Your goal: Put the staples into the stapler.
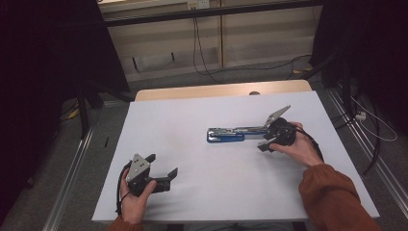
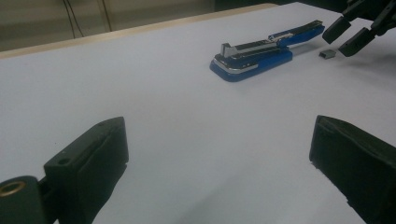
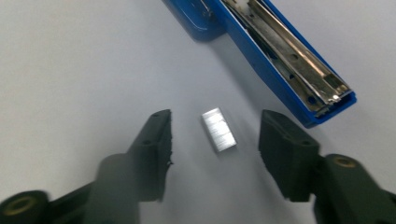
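A blue stapler point(image 1: 231, 134) lies swung open flat on the white table point(image 1: 183, 115), right of centre. Its metal staple channel point(image 3: 289, 60) faces up. A small silver strip of staples point(image 3: 218, 129) rests on the table just beside the stapler's end. My right gripper point(image 1: 266, 140) is lowered over that strip, with one jaw on each side and a gap to both pads, so it is open. From the left gripper view, the strip point(image 2: 328, 54) sits under the right gripper point(image 2: 348, 37). My left gripper point(image 1: 163, 164) is held wide open and empty near the front left.
A wooden strip point(image 1: 216, 90) runs along the table's far edge. Cables point(image 1: 202, 57) trail over the floor behind it, and more cables point(image 1: 370, 130) lie at the right. Dark stands point(image 1: 84, 106) flank the table on both sides.
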